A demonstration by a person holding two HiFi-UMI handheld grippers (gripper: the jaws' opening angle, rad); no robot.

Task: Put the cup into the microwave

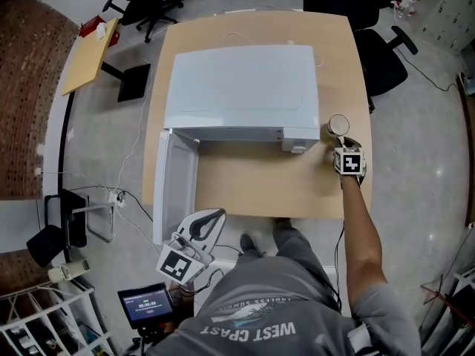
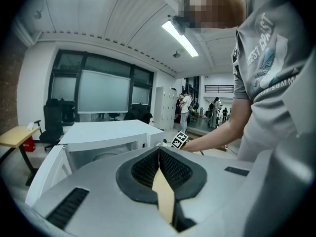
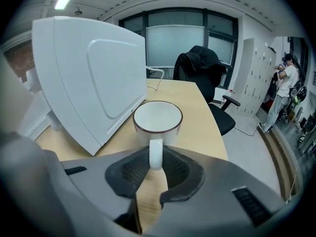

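1. cup (image 3: 158, 117) upright on the table (image 1: 252, 188), just right of the microwave (image 1: 241, 87), outside it.
2. handle pointing straight back at the right gripper (image 3: 156, 158), lodged between its pads; seemingly pinched, though contact hard to confirm.
3. left gripper (image 2: 159, 154) well apart, by the open door (image 1: 177, 180), pads pressed together, empty.
4. nearer by far to the right gripper; microwave's opening off to the cup's left.

**Three Views, One Microwave**

The head view looks down on the microwave (image 1: 241, 87) from high up. The left gripper view faces its open front. The right gripper view sits close beside it. All show it.
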